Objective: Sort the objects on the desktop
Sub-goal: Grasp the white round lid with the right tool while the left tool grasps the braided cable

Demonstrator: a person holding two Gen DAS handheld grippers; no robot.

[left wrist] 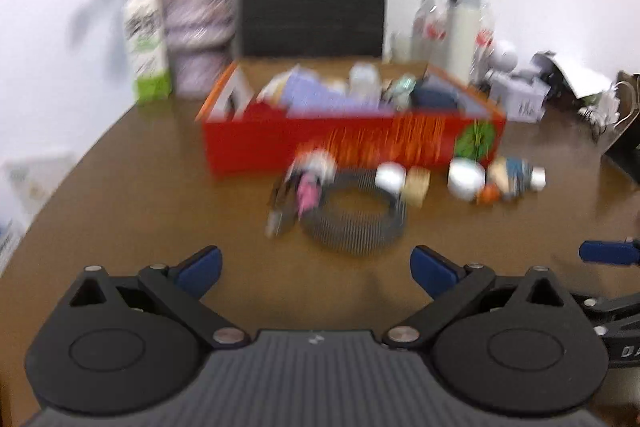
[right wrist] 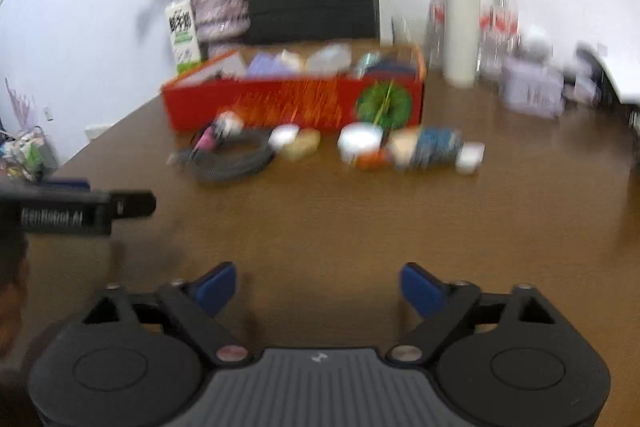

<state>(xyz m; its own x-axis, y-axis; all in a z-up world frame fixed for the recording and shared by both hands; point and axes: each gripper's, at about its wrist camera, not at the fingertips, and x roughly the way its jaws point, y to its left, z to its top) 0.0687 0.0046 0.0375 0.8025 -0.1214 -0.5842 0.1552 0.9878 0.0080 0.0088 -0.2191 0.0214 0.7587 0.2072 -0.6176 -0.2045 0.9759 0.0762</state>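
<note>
Blue-padded left gripper [left wrist: 316, 273] spread wide, empty, above bare brown table [left wrist: 160, 227]. Right gripper [right wrist: 318, 289] likewise wide, grasping nothing. Loose desktop objects [right wrist: 304, 145] well ahead, beside red box [right wrist: 280, 103].

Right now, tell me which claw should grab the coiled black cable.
Left, probably. The left claw is open and empty with the coiled black cable straight ahead; from the right claw, also open, it lies off to the left.

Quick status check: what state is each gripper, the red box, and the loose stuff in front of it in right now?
Left gripper: open, empty.
Right gripper: open, empty.
Red box: open-topped, partly filled.
Coiled black cable: on table, unsorted.
White jar: on table, unsorted.
Blue-labelled bottle: lying on its side.
</note>
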